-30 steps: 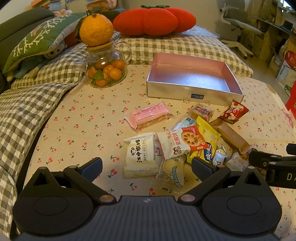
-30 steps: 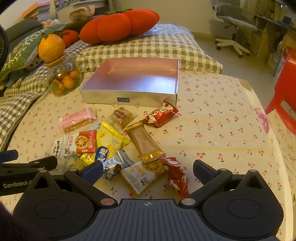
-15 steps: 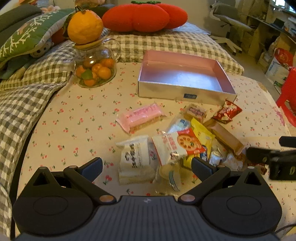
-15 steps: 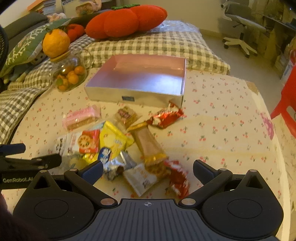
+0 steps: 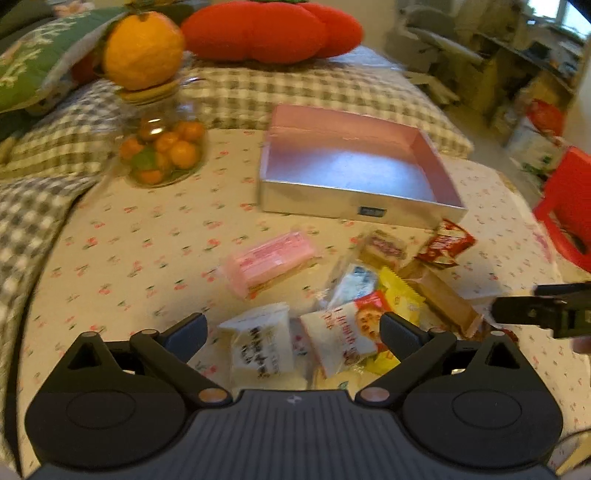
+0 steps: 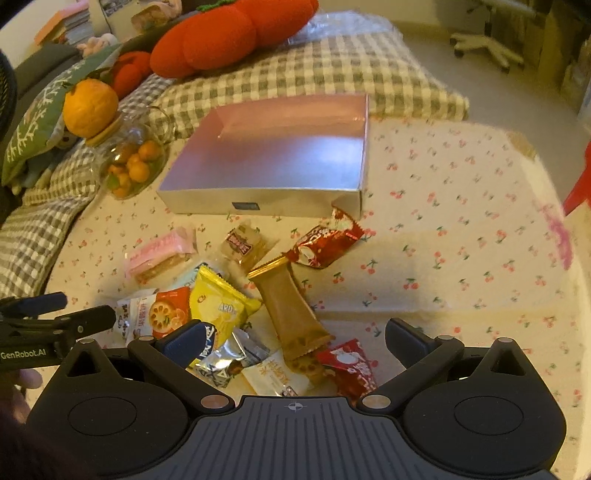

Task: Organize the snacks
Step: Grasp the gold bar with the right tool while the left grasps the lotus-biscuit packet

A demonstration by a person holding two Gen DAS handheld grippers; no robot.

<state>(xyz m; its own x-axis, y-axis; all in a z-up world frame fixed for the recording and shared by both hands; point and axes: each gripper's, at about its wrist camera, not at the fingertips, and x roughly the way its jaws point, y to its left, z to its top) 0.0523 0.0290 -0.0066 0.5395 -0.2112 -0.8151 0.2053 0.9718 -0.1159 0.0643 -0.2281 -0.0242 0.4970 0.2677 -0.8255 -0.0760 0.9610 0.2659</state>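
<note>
A pile of wrapped snacks lies on the cherry-print cloth in front of an empty silver box (image 5: 354,210) (image 6: 266,201) with a pink inside. In the left wrist view my left gripper (image 5: 291,328) is open, low over a white packet (image 5: 260,347) and a white-and-red packet (image 5: 343,334); a pink packet (image 5: 269,258) lies further ahead. In the right wrist view my right gripper (image 6: 295,339) is open over a brown bar (image 6: 290,308), a silver packet (image 6: 229,360) and a red packet (image 6: 349,365). A yellow packet (image 6: 218,304) lies to the left.
A glass jar of small oranges (image 5: 162,151) (image 6: 129,162) with a big orange on top stands at the left. Checked cushions and a red plush pumpkin (image 5: 269,31) lie behind the box. A red stool (image 5: 567,206) stands to the right.
Both grippers have moved forward and lower toward the snack pile, so the packets now lie between the open fingers. No packet has moved.
</note>
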